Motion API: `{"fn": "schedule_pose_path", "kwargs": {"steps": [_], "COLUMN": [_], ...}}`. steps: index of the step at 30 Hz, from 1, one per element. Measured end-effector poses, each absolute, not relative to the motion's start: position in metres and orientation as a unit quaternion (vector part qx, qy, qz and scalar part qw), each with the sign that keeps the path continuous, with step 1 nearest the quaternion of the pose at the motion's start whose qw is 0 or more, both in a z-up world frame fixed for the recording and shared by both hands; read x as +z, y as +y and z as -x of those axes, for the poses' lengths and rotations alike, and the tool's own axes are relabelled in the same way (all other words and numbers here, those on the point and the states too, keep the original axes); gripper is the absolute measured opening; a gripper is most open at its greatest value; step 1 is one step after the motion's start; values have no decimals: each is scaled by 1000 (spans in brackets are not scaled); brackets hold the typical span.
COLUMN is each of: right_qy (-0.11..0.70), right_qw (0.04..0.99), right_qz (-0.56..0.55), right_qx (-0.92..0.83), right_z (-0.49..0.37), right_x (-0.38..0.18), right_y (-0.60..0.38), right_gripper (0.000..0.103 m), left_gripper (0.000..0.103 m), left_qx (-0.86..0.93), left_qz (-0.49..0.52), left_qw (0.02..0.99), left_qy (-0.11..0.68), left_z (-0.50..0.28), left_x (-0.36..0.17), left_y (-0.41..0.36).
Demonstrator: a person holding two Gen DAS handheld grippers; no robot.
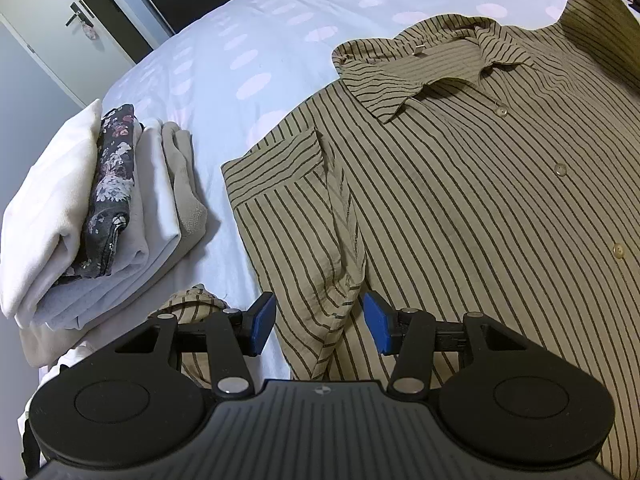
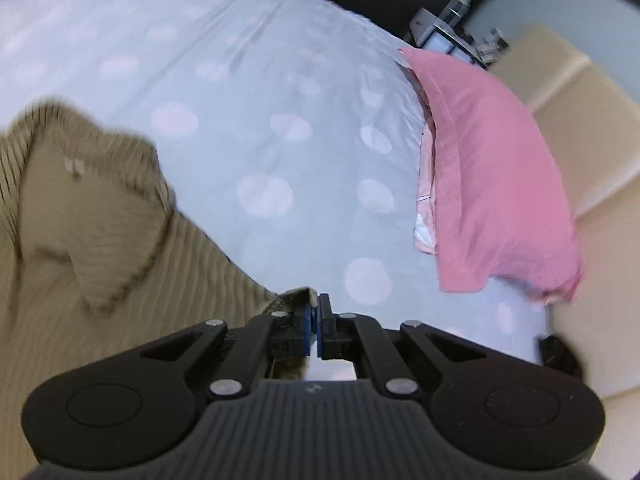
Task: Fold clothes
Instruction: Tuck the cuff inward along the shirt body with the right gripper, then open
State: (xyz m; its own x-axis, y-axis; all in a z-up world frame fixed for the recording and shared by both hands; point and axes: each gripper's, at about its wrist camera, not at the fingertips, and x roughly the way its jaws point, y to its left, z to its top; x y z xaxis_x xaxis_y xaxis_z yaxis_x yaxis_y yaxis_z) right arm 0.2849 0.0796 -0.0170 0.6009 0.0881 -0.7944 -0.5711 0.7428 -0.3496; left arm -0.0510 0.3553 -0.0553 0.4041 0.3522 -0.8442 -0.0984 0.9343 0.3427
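**A:** The striped shirt lies front-up on the dotted bed sheet, next to a stack of folded clothes. How's it gonna handle?

**B:** Looks thin, light and floppy, so it'll sag wherever it isn't held. The right gripper is pinched tight on the shirt's edge. The left gripper hangs about half open over the rumpled sleeve, gripping nothing. Probably best taken at seams or hem corners.
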Motion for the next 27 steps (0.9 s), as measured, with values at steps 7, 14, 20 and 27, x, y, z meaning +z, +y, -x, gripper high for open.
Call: {"fn": "schedule_pose_path", "kwargs": {"steps": [7,14,20,27], "right_qy": [457,480,496,497], "right_qw": [843,830,818,816], "right_qz": [176,184,188,175], "right_qx": [222,216,222,237], "right_z": [-286,-286,-295,-304], "right_x": [-32,-87,-113,-82], "right_y": [102,138,137,108], "right_gripper": [3,5,43,55], "left_gripper": [47,47,47,47], "left_qx": [135,136,135,125], "left_qz": [-122,-123,-125,-130], "left_qw": [828,827,825,821], "left_qy": [531,532,535,541], "left_z": [52,53,53,52], "left_x": [-56,-57,-59,-65], "left_y": [355,356,358,354]}}
